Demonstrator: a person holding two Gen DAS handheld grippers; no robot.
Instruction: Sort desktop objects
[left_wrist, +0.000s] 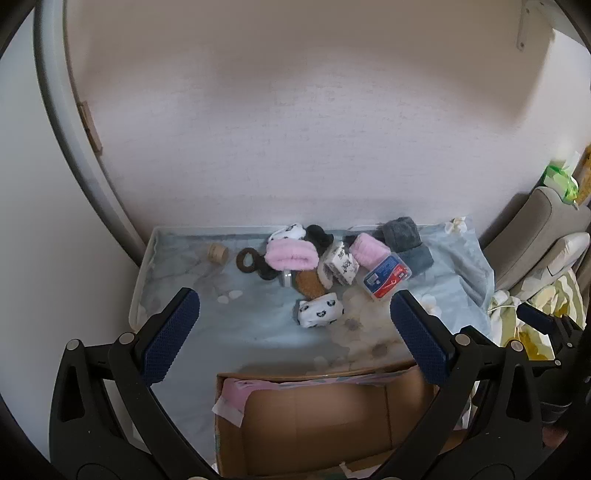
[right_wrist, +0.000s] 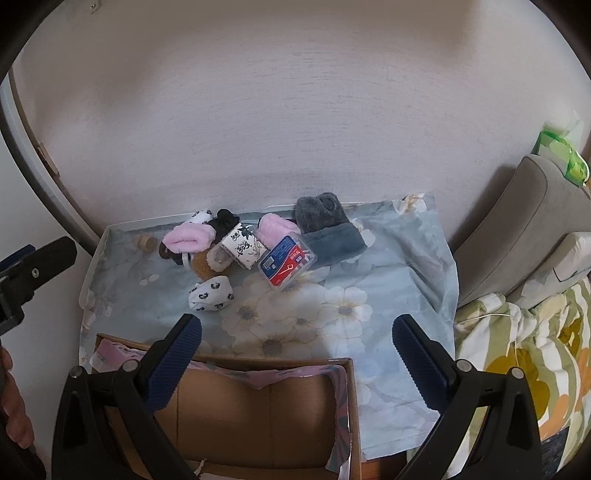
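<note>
Both jaws gape empty on the left hand-held gripper (left_wrist: 295, 325) and right hand-held gripper (right_wrist: 297, 345), above a cardboard box (right_wrist: 258, 406) at the tabletop's (right_wrist: 369, 295) near edge. Bare cloth lies beyond, then socks (right_wrist: 210, 293) and a plastic case (right_wrist: 286, 260) heaped by the far edge, against the wall (right_wrist: 295, 129).

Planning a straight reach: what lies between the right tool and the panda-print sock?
Only bare floral cloth between the right tool and the panda-print sock, in the right wrist view.

Black-framed claw (left_wrist: 295, 328) — ribbed navy pads (left_wrist: 170, 334), silver pivot screws
</note>
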